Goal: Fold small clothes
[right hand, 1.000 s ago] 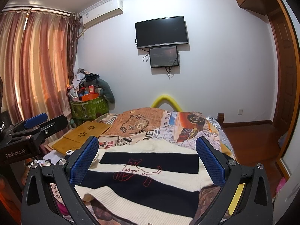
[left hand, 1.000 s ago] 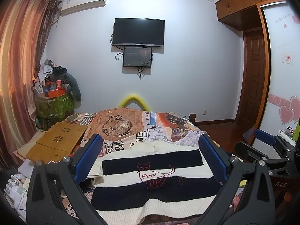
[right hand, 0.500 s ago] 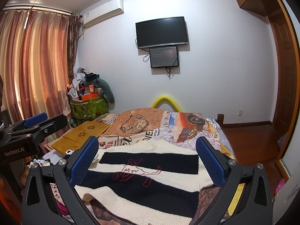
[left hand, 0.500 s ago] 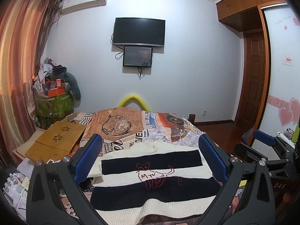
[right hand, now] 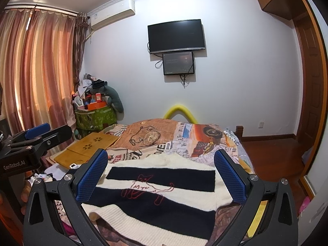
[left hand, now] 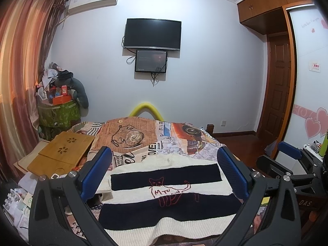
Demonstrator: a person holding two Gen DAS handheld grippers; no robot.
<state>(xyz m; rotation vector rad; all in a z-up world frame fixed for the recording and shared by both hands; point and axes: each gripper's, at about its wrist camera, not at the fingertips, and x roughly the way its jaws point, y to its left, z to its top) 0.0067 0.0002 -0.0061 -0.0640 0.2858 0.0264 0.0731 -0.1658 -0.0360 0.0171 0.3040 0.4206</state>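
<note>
Hovering above the bed (left hand: 180,141): left gripper (left hand: 164,173) and right gripper (right hand: 161,176), both jaws wide apart, holding nothing. Striped sweater (left hand: 166,186) lies spread mostly flat on the bed's near end, cat motif up. No fold visible; all folding looks still to do.

- The sweater (left hand: 166,188) lies on the bed (left hand: 184,141).
- A wooden tray (left hand: 61,153) sits left of it.
- A television (left hand: 152,33) hangs behind.
</note>
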